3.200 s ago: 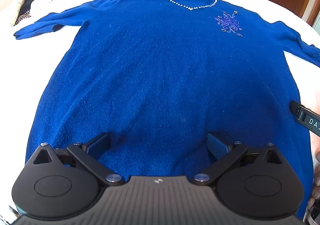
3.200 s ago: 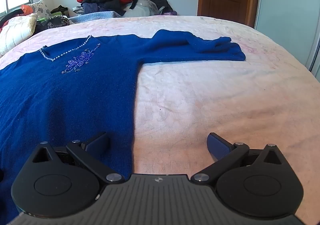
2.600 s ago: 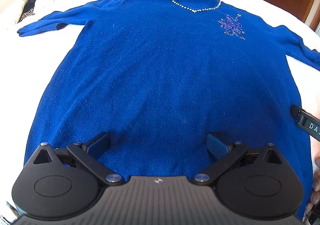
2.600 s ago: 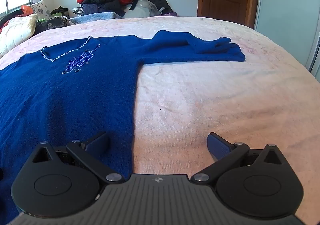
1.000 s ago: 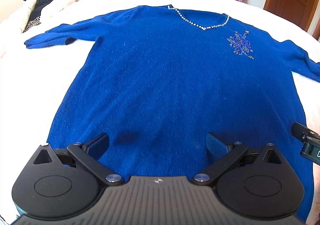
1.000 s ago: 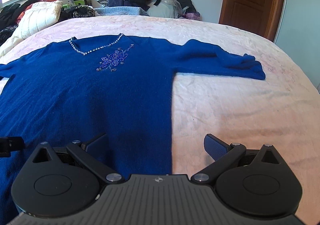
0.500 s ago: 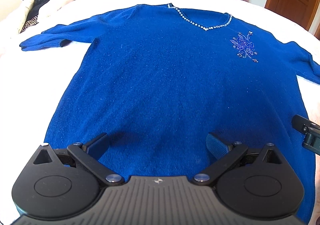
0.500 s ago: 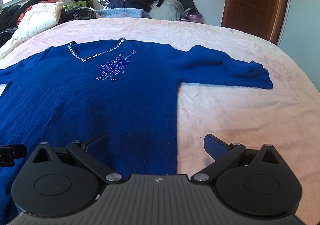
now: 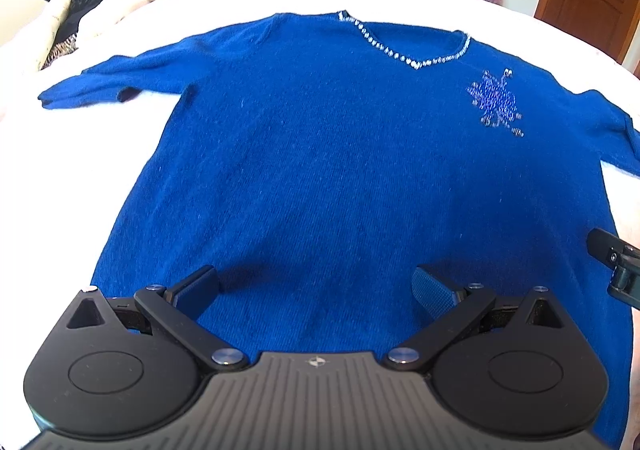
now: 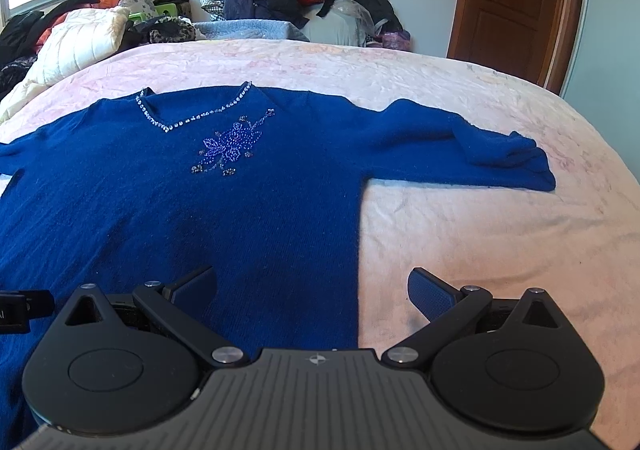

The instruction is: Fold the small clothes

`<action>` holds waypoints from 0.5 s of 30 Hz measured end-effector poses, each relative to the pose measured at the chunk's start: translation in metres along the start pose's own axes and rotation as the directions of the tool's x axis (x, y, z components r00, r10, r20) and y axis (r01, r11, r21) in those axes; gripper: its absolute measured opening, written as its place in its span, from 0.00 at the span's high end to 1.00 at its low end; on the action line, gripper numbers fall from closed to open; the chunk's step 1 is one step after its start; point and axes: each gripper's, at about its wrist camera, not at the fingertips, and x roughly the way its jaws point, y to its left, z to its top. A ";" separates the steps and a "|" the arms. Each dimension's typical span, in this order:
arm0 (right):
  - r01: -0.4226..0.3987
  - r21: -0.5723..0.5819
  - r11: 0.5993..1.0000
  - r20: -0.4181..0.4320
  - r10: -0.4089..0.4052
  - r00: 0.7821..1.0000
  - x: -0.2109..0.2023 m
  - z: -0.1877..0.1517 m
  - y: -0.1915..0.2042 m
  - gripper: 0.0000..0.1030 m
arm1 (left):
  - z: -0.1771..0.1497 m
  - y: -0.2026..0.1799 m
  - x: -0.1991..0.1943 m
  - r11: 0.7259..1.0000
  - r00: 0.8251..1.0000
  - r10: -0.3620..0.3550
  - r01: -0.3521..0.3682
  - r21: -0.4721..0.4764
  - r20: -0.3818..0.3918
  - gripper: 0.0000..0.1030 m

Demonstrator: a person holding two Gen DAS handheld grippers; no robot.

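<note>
The blue sweater [image 9: 340, 170] lies face up and spread flat on the bed [image 10: 480, 242], both sleeves out to the sides, nothing folded yet. The left gripper [image 9: 316, 286] hangs over the lower middle of the sweater with its jaws wide apart and empty. The right gripper [image 10: 312, 286] straddles the sweater's right side edge, also spread wide with nothing between its fingers.

The likely trouble is the knit itself — it is soft and limp, so a pinch at the hem could catch only the top layer and drag the front away from the back. A pinch that goes too deep could take the bed cover along. The right sleeve [image 10: 472, 154] is already bunched, and folding it as it lies could trap those wrinkles. The beaded flower [image 10: 230, 148] could snag if pulled across the fabric.
</note>
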 end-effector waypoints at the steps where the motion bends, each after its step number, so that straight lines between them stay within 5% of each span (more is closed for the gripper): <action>1: 0.000 0.000 1.000 0.003 0.000 1.000 0.000 0.001 -0.001 0.00 | 0.003 -0.001 -0.001 1.000 1.000 -0.001 0.001 0.005 0.006 0.00; 8: 0.004 -0.019 1.000 0.092 -0.002 0.996 0.004 0.028 -0.018 0.00 | 0.049 -0.010 -0.014 0.999 0.992 0.008 -0.014 0.048 0.123 0.00; 15: 0.034 0.013 0.999 0.207 -0.036 0.978 0.019 0.064 -0.068 0.04 | 0.106 -0.007 -0.030 1.000 0.974 -0.006 0.009 -0.012 0.226 0.00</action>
